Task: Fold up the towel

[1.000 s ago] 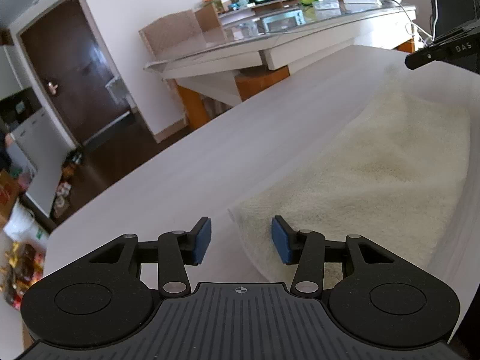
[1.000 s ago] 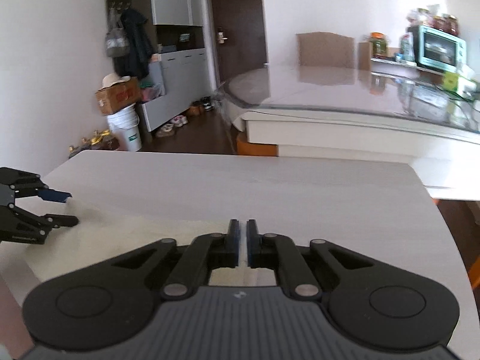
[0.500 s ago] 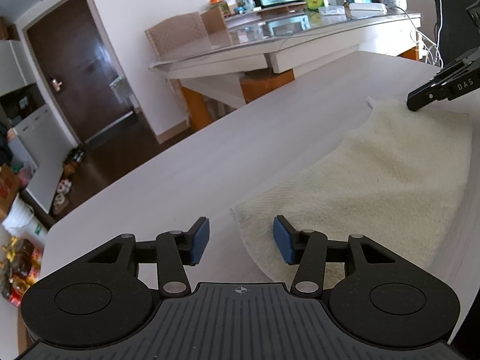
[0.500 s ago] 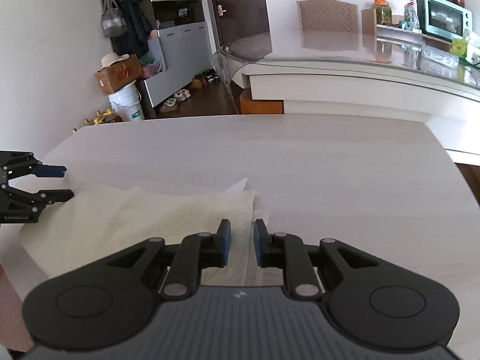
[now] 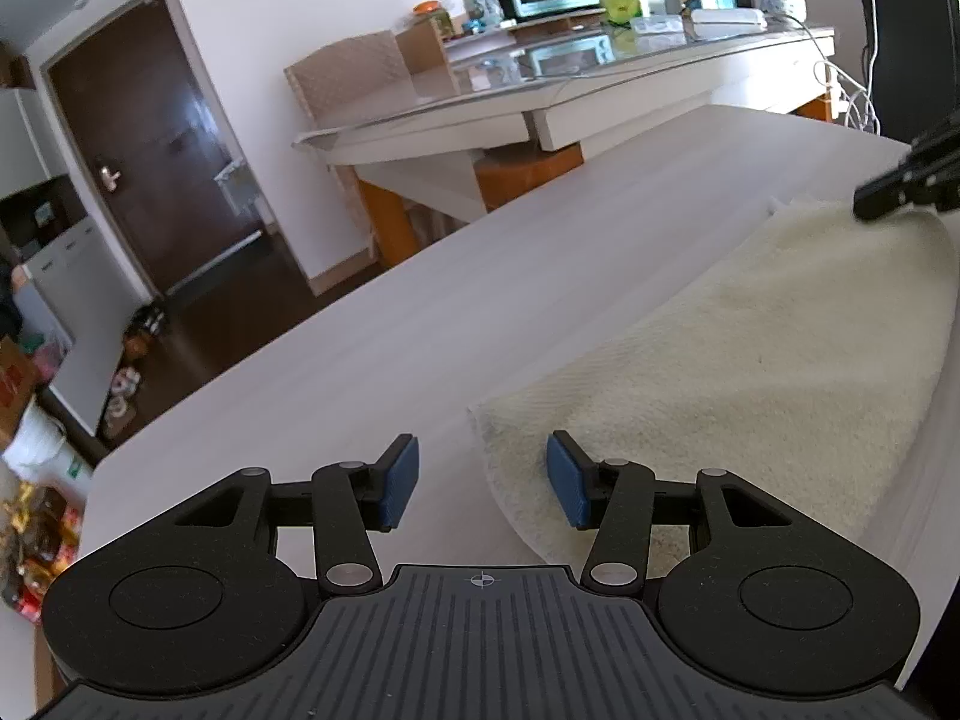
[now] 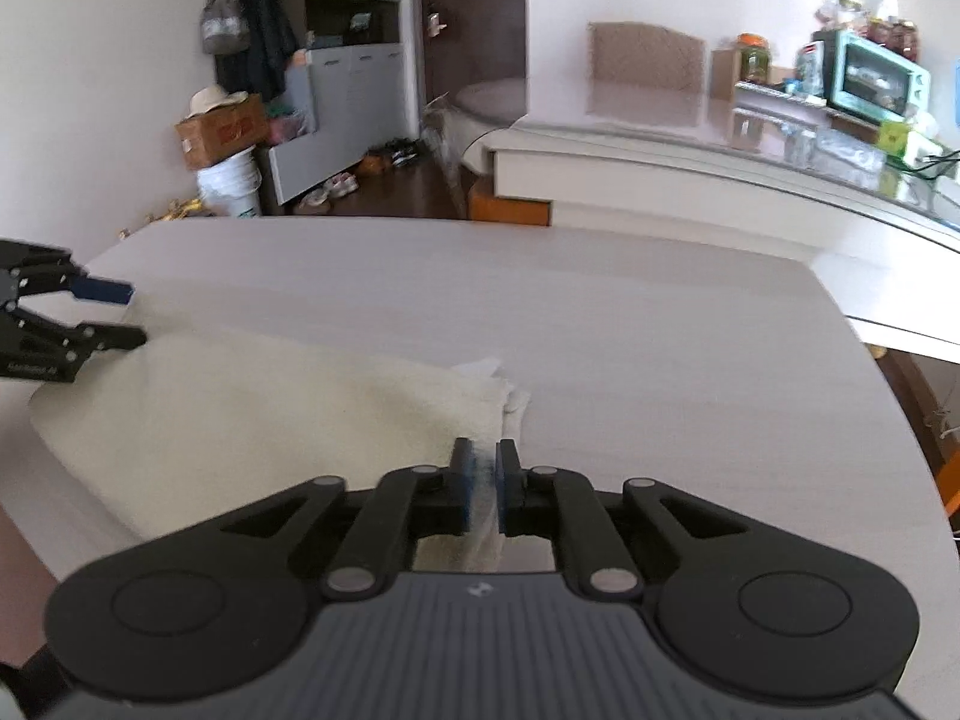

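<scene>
Two layers of soft, light towel are seen; corners are best pinched. Left gripper is held apart, right gripper nearly together, with no cloth clearly clamped.

No writing can be read: the red print on the cardboard box at far left and the white lettering on the left claw are too blurred.

We see a pale, wood-grained table with a rounded edge; a cream terry towel, folded double, lies flat on it near its front edge.
</scene>
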`<action>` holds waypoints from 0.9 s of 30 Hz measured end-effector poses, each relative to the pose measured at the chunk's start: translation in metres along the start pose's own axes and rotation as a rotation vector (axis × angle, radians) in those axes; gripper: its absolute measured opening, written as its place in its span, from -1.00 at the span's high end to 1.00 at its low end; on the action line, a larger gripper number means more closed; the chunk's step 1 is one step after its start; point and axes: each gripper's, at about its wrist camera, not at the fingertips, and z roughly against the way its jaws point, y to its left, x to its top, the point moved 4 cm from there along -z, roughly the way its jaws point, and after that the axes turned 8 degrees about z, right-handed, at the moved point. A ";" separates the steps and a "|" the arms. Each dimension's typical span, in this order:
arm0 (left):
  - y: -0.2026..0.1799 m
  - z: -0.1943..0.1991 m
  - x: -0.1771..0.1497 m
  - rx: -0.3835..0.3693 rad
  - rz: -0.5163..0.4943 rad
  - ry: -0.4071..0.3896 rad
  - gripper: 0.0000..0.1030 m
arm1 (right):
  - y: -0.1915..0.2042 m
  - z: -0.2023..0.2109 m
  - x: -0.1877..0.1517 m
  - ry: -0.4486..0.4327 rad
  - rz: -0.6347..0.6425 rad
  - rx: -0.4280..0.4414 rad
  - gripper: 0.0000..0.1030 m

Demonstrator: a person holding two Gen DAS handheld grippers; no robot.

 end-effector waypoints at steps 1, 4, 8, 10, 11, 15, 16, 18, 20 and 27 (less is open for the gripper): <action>0.000 0.001 -0.001 0.000 0.001 -0.002 -0.01 | 0.002 0.001 -0.001 0.001 0.002 0.003 0.68; 0.000 0.001 -0.002 -0.001 0.012 -0.006 -0.01 | 0.009 0.003 -0.004 0.005 0.009 0.010 0.69; -0.003 0.007 -0.006 -0.011 0.015 -0.002 -0.01 | 0.019 0.006 -0.008 0.009 0.017 0.021 0.70; -0.006 0.014 -0.009 -0.028 0.020 0.009 -0.01 | 0.016 0.002 -0.005 0.014 0.023 0.010 0.70; -0.007 0.017 -0.010 -0.037 0.023 0.015 -0.01 | 0.013 -0.004 -0.001 0.016 0.038 -0.002 0.70; -0.023 0.036 -0.019 -0.061 0.038 0.040 -0.01 | 0.008 -0.029 0.017 0.013 0.099 0.012 0.68; -0.026 0.040 -0.021 -0.064 0.048 0.045 -0.01 | 0.008 -0.036 0.022 0.010 0.119 0.020 0.68; -0.032 0.046 -0.024 -0.079 0.060 0.052 -0.01 | 0.011 -0.051 0.031 0.000 0.169 0.036 0.67; -0.035 0.053 -0.025 -0.115 0.084 0.060 -0.01 | 0.017 -0.065 0.041 -0.014 0.227 0.058 0.67; -0.020 0.047 -0.027 -0.098 0.123 0.067 -0.21 | 0.038 -0.037 0.050 -0.088 0.267 0.068 0.64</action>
